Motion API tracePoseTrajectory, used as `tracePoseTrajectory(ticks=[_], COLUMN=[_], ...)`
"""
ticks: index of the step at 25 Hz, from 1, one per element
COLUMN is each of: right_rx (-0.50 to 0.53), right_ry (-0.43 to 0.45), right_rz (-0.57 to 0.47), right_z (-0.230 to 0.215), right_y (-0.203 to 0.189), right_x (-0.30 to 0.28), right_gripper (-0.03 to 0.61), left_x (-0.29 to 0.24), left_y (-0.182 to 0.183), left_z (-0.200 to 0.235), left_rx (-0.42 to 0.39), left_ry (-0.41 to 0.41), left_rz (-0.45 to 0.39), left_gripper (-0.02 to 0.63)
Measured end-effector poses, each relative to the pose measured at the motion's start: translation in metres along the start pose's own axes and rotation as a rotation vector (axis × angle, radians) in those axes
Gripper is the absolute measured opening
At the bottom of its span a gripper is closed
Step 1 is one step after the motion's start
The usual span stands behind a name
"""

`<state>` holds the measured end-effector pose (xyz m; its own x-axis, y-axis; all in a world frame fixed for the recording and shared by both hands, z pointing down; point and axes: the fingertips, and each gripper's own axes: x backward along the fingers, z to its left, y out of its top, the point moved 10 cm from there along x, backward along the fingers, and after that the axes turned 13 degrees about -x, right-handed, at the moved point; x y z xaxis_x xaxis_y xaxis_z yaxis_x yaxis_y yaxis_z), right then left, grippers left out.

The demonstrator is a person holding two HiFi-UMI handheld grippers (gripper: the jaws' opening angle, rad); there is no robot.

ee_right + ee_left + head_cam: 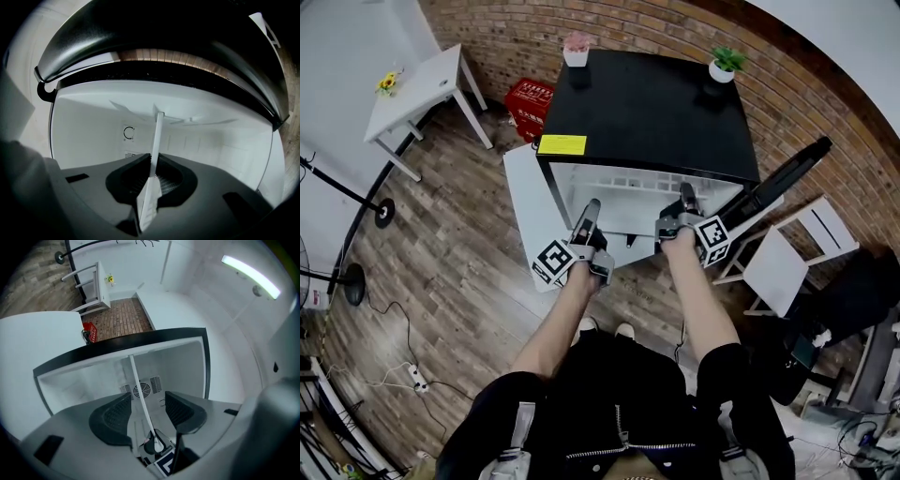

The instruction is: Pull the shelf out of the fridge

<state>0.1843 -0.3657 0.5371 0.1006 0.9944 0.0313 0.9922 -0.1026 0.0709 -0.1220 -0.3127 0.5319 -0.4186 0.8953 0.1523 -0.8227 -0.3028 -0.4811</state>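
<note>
A black fridge [656, 112] stands open before me, its inside white. The white shelf [628, 217] lies across the opening, with its front edge toward me. My left gripper [587, 217] is at the shelf's left front. Its jaws stand wide, and the thin shelf edge [138, 385] runs between the pads [117, 416] without touching them. My right gripper [686, 201] is at the shelf's right front. In the right gripper view my right gripper [153, 161] is shut on the shelf edge [158, 131].
A white panel [523, 202] stands out at the fridge's left front and a long dark bar [787, 176] at its right. Two potted plants [577, 47] [727, 64] sit on top. A white chair [787, 258], a red crate [530, 101] and a white table [412, 94] stand around.
</note>
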Motion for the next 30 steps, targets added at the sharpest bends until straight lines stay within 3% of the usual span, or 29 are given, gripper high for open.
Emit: tracePoseTrajectory(ticks=[8, 22, 26, 30], right_rx=[-0.007, -0.013, -0.004, -0.009], right_ry=[-0.006, -0.032, -0.03, -0.03], right_rz=[0.017, 0.047, 0.057, 0.064], right_z=[-0.001, 0.0, 0.0, -0.001], right_y=[0.001, 0.003, 0.002, 0.002], right_x=[0.0, 0.005, 0.009, 0.011], right_gripper=[0.023, 0.031, 0.031, 0.031], left_x=[-0.044, -0.067, -0.065, -0.062], left_y=[0.002, -0.002, -0.002, -0.002], left_z=[0.017, 0.026, 0.027, 0.027], left_rx=[0.135, 0.215, 0.239, 0.257], left_ry=[0.052, 0.079, 0.067, 0.07], left_rz=[-0.055, -0.079, -0.093, -0.093], left_gripper=[0.219, 0.186, 0.149, 0.061])
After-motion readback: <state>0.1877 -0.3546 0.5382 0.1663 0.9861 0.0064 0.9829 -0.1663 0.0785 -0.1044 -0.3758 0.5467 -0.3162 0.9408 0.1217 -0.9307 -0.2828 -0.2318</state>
